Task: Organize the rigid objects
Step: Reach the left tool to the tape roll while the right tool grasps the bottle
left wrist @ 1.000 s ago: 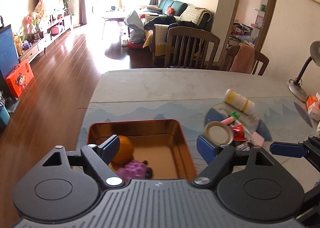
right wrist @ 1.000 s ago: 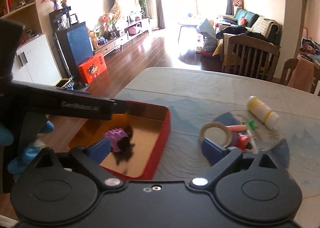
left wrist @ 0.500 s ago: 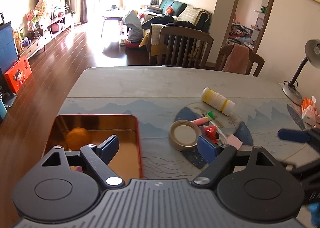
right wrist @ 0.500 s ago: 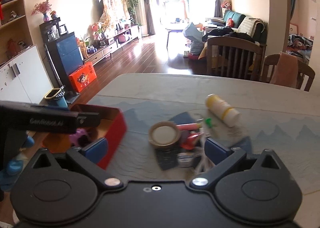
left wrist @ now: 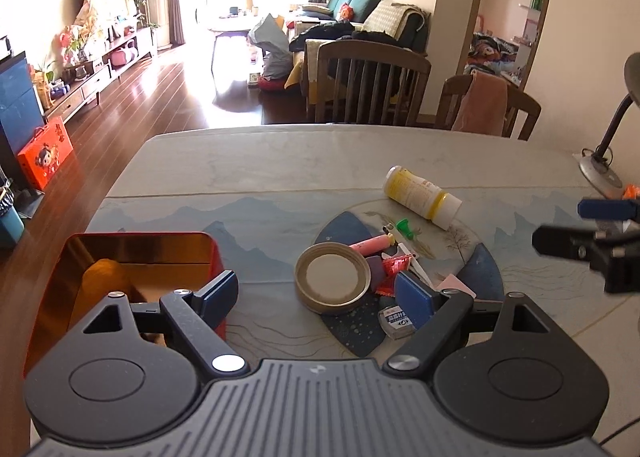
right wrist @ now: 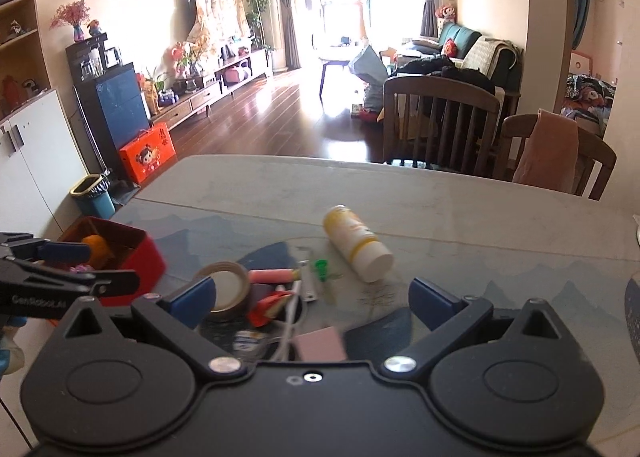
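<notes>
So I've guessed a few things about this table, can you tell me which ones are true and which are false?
1. The yellow bottle stands upright. False: it lies on its side on the table.
2. The red box has an orange thing inside. True.
3. The left gripper holds the round lid. False: its fingers stand apart and hold nothing.
4. The right gripper is open and empty. True.
5. A green piece lies between the bottle and the lid. True.
</notes>
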`<state>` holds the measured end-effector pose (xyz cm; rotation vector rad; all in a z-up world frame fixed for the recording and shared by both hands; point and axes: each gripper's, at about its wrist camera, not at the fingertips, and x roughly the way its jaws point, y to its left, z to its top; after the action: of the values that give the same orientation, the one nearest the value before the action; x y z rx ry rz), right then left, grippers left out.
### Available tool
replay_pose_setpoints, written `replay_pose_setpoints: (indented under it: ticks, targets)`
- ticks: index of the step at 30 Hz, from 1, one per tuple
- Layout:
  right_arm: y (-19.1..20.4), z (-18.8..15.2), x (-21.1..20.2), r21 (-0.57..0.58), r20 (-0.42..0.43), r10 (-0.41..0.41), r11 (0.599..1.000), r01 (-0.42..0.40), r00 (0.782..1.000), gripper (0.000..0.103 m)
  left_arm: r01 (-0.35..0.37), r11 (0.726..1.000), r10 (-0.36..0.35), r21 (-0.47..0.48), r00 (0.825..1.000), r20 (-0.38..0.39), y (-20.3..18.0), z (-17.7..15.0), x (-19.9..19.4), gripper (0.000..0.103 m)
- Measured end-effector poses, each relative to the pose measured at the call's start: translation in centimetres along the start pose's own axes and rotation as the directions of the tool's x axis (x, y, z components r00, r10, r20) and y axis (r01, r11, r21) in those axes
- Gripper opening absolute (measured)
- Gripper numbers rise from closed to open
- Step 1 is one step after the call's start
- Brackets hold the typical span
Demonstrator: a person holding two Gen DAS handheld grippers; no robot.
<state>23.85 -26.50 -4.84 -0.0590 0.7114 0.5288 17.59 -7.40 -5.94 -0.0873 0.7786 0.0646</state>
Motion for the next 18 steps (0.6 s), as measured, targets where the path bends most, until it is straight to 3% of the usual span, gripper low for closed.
replay_pose_setpoints:
  ticks: [18]
  targets:
    - [-4.2,3.5,10.0,-0.069,-0.113,0.013,0.997,-0.021,0.994,0.099,-0.014,1.0,0.015,0.008,0.992,-0.121,-1.5,-0.5,8.9,0.086]
